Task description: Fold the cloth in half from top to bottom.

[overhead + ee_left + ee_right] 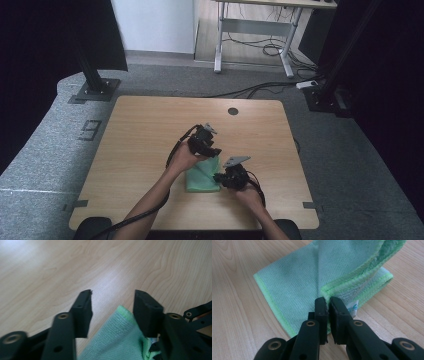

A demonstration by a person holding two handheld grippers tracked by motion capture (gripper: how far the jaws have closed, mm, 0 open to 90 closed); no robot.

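A green microfibre cloth (202, 176) lies partly folded on the wooden table (145, 130), near its front middle. My right gripper (328, 301) is shut on the cloth's (297, 277) stitched edge, close to a small white label, and lifts that layer a little off the one below. In the high view the right gripper (223, 178) sits at the cloth's right side. My left gripper (211, 150) hovers over the cloth's far edge. Its jaws stand apart (112, 302), and a raised fold of the cloth (117, 335) reaches up between them, near the right-hand jaw, without being pinched.
A round dark cable hole (233, 111) sits near the table's far edge. Black stand bases (95, 90) rest on the grey floor beyond the table's far corners. A white desk frame (252, 30) with loose cables stands farther back.
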